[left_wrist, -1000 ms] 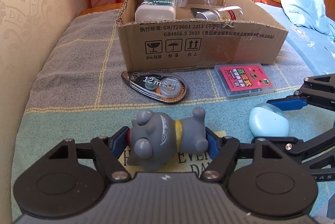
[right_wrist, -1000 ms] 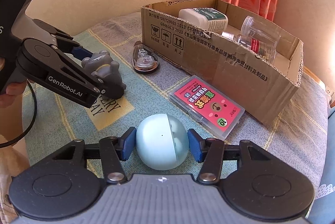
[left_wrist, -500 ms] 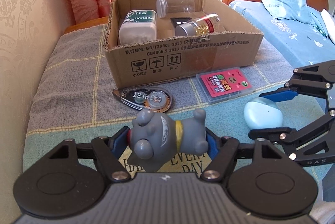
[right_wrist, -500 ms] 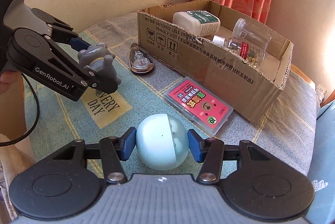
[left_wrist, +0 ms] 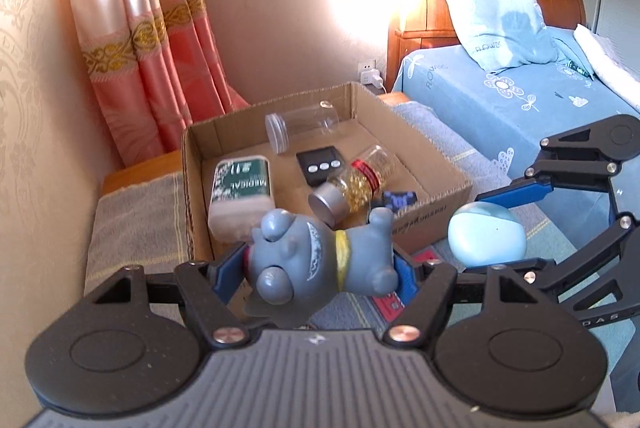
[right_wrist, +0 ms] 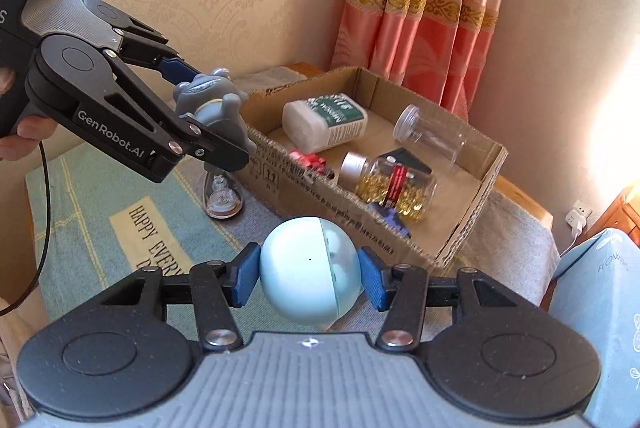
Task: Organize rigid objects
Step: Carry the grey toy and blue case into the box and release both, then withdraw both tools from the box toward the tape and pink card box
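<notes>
Your left gripper (left_wrist: 320,264) is clamped on the matte grey rubbery dog figurine (left_wrist: 316,260), held above the corrugated cardboard box (right_wrist: 464,228) near wall. Your right gripper (right_wrist: 310,278) pinches the smooth pale-blue egg-shaped case (right_wrist: 310,268), just outside that box. Inside the box: clear plastic jar (right_wrist: 430,132), glass capsule bottle (right_wrist: 394,184).

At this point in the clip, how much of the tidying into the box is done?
Partly done. The box already holds a white bottle, a clear jar, a capsule jar and a black remote. In hand: the left gripper holds the grey toy, the right gripper the blue egg, both near the box. The tape dispenser is left outside.
</notes>
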Available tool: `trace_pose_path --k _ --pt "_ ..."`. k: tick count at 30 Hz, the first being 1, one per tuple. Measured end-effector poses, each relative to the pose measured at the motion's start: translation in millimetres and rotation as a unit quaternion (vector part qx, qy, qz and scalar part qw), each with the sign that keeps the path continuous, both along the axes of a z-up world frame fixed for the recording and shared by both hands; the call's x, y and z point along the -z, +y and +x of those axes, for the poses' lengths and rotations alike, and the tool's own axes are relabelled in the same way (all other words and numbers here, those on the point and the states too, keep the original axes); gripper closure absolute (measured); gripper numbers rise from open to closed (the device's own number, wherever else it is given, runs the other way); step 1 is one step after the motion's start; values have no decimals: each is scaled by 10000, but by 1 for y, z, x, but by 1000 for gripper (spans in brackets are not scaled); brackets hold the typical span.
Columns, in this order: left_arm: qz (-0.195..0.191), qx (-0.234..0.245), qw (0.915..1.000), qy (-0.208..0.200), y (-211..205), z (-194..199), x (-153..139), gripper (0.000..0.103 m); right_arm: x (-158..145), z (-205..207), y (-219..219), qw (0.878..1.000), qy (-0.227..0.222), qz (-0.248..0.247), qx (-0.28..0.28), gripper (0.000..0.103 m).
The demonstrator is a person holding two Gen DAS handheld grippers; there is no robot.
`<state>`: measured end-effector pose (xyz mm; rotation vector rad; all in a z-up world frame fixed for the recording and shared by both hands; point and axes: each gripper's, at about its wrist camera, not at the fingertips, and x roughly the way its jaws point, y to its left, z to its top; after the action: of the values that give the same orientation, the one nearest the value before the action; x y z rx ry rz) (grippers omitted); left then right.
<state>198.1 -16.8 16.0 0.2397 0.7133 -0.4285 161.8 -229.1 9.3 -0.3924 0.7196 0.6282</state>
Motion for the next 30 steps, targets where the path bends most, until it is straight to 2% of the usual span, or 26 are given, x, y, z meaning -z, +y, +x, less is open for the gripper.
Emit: trace_pose_path --k 5,8,14,21,23,25,28,29,30 --pt "104 40 9998 -153 -16 38 -8 31 -16 45 -4 9995 -116 111 288 45" --pt "151 57 9999 -60 -23 63 -7 31 -15 78 -5 9980 -93 172 606 45" --pt "424 -129 9990 93 -33 115 4 31 1 140 -7 9921 149 240 1219 45" --pt "525 -407 9973 299 -35 171 19 31 25 182 -14 9839 568 328 1665 45" --pt "553 -495 9965 373 -34 182 24 31 28 185 -18 9816 649 461 1737 34" --pt "603 -573 9959 369 -33 190 29 30 25 182 -24 9804 622 676 1744 2" --pt "636 -703 9950 325 -31 199 33 21 19 175 -27 9795 555 825 1753 0" --pt "663 -801 9942 292 -29 201 34 11 16 173 -27 9794 540 823 1764 0" --pt "688 -896 9933 243 -28 201 34 8 15 170 -27 9792 514 820 1783 0"
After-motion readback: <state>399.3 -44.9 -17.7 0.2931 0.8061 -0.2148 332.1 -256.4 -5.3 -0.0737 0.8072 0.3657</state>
